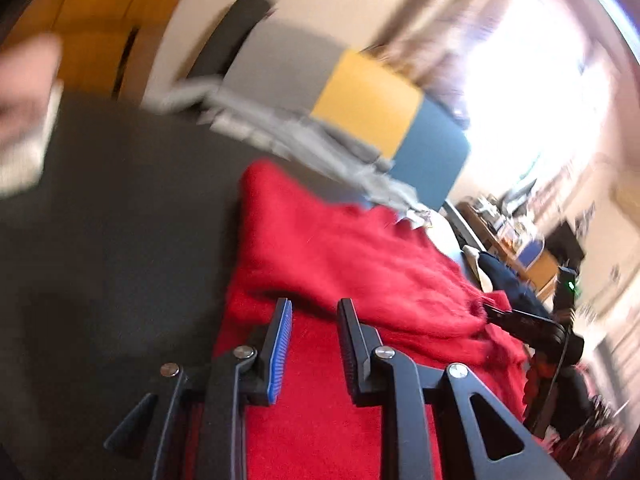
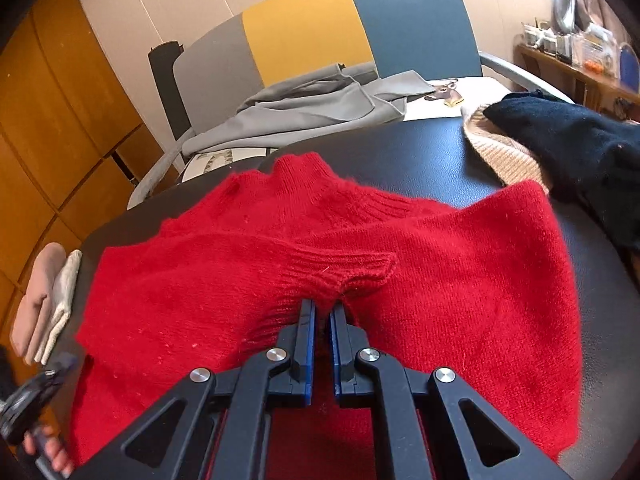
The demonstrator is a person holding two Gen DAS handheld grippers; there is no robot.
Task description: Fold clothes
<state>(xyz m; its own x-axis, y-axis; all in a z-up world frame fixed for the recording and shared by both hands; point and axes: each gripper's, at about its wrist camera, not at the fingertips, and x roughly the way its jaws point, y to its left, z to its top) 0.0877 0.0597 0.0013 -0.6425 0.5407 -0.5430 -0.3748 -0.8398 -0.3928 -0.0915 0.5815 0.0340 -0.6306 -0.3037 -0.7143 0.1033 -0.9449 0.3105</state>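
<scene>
The red sweater [image 2: 320,264] is spread on the dark table [image 2: 424,152], collar toward the far edge. One sleeve is laid across the body, and its ribbed cuff [image 2: 348,268] is gathered at the tips of the right gripper [image 2: 323,308]. The right jaws are nearly together and appear clamped on the knit just below the cuff.

The left gripper [image 1: 314,312] is held above the sweater's near part. Its jaws stand apart, and nothing is seen between them. The left view is blurred, so contact with the fabric cannot be confirmed.

The fold is judged to be at an early stage, with only the sleeve brought inward.

Hazards from this position:

- The pinch on the thin rib is small. The knit can slip out if the cuff is pulled sideways.
- The body beneath can be dragged and bunched if the sleeve is drawn while pressed on it.
- The dark garment [image 2: 568,136] and the beige knit [image 2: 504,156] lie just beside the sweater's right edge. They can be snagged or displaced by a wide sweep.
</scene>
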